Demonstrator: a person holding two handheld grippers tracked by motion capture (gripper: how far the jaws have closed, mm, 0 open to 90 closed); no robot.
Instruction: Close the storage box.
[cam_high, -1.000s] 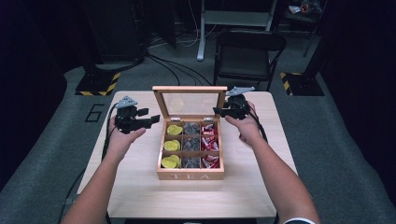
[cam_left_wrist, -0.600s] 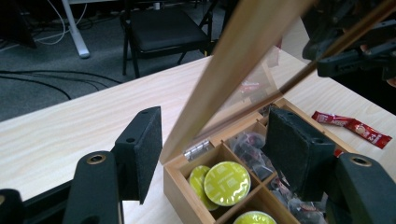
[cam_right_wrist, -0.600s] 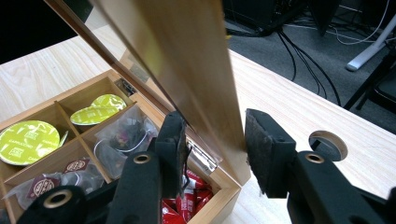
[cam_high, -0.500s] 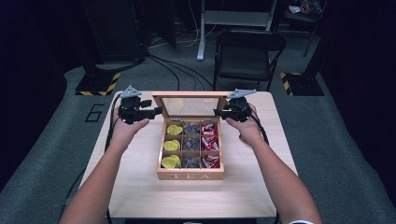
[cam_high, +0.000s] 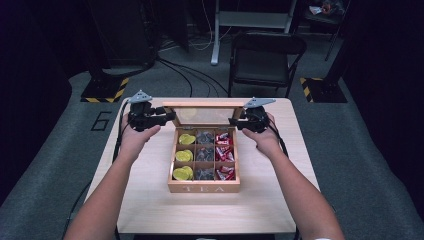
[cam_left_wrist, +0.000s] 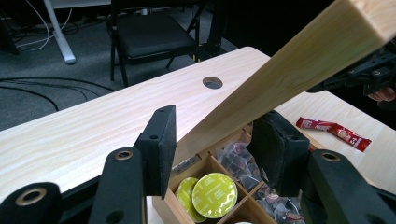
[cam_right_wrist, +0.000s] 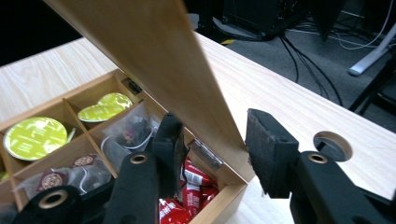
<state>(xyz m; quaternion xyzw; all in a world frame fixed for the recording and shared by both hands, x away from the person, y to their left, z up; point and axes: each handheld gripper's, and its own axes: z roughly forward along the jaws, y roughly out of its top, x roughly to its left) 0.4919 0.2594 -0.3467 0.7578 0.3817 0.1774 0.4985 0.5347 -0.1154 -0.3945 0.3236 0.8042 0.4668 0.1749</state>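
A wooden tea box (cam_high: 203, 188) stands open mid-table, its glass-paned lid (cam_high: 205, 105) leaning forward over the compartments. Yellow capsules (cam_high: 184, 156) fill the left column, grey tea bags (cam_high: 204, 155) the middle, red packets (cam_high: 223, 155) the right. My left gripper (cam_high: 170, 116) is at the lid's left edge; its jaws (cam_left_wrist: 217, 144) have just been closing and press the lid (cam_left_wrist: 289, 70) between them. My right gripper (cam_high: 235, 121) straddles the lid's right edge (cam_right_wrist: 154, 56); its jaws (cam_right_wrist: 212, 149) have just opened slightly, leaving a sliver beside the right pad (cam_right_wrist: 261, 149).
The light wooden table (cam_high: 150, 200) has a cable hole (cam_left_wrist: 212, 82) behind the box. A red sachet (cam_left_wrist: 334, 130) lies loose on the table beside the box. A black folding chair (cam_high: 262, 57) stands beyond the far edge, with cables on the floor.
The lid has tipped forward from nearly upright. My left gripper moved up from beside the box to the lid's left edge; the right stayed at the right edge.
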